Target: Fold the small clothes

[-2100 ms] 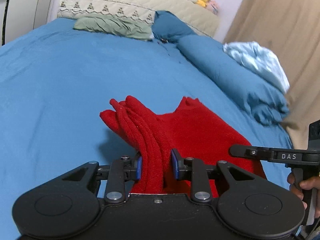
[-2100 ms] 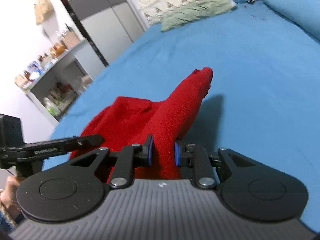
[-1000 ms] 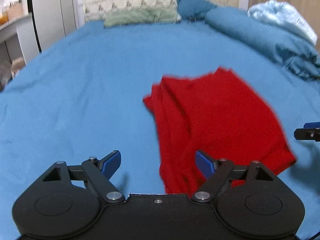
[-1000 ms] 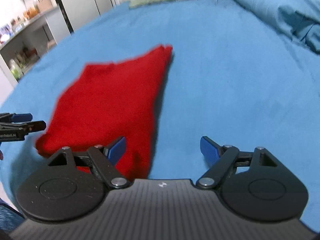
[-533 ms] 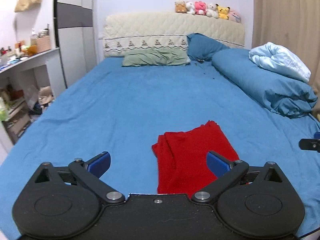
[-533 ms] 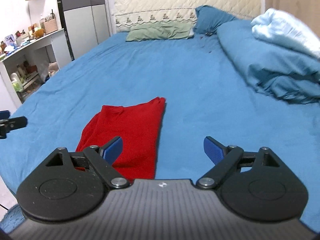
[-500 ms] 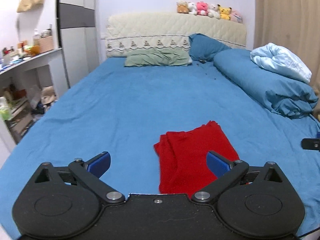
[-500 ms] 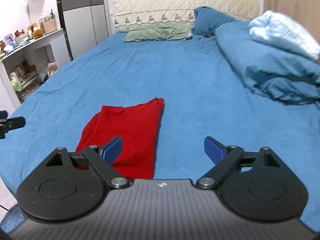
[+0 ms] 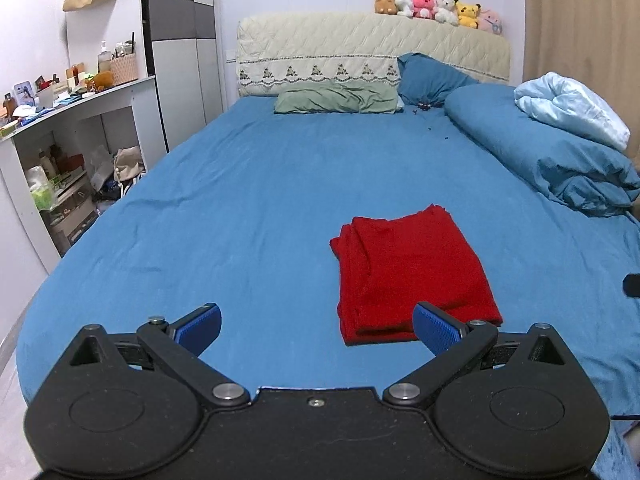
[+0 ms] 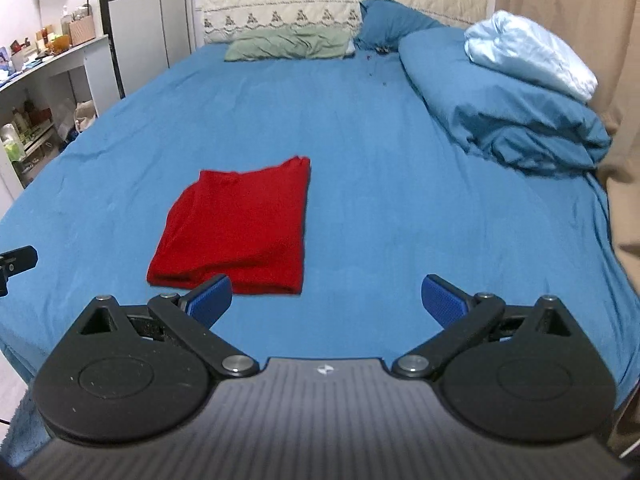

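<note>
A red garment (image 9: 408, 272) lies folded into a flat rectangle on the blue bed sheet (image 9: 240, 216), near the bed's front edge. It also shows in the right wrist view (image 10: 244, 224). My left gripper (image 9: 318, 328) is open and empty, held back from the garment, which lies ahead and to its right. My right gripper (image 10: 326, 298) is open and empty, with the garment ahead and to its left. Neither gripper touches the cloth.
A rolled blue duvet (image 9: 552, 160) with a light blue blanket (image 9: 568, 108) lies along the bed's right side. A green pillow (image 9: 336, 102) and a blue pillow (image 9: 430, 80) lie by the headboard (image 9: 360, 52). White shelves (image 9: 60, 152) stand left of the bed.
Both grippers let go of the red garment, opened wide and drew back and up from it. The garment now lies flat and folded on the sheet.
</note>
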A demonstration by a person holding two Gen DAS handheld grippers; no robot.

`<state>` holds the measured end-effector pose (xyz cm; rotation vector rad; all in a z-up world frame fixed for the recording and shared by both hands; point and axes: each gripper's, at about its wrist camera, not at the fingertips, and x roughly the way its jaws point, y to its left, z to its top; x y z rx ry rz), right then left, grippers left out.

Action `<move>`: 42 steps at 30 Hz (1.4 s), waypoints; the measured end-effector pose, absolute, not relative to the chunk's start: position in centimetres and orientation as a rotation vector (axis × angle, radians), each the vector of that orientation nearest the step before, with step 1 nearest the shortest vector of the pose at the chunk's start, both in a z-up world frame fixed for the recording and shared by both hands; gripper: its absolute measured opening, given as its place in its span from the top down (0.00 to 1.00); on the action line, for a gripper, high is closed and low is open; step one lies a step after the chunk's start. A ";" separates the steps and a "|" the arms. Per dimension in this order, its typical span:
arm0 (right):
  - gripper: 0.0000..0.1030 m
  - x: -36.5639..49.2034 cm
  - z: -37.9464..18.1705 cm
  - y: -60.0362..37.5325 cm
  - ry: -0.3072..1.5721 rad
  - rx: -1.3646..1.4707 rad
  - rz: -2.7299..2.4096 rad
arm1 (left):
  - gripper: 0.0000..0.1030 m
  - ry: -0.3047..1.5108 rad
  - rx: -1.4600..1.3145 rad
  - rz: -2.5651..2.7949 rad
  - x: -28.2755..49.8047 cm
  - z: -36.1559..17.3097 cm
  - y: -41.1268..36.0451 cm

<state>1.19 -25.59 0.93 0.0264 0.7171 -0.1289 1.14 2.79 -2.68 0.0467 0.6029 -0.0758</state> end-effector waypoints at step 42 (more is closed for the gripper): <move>0.00 0.7 -0.6 -24.9 0.749 0.020 -0.157 | 0.00 0.526 0.080 -0.118 -0.3 -1.5 2.8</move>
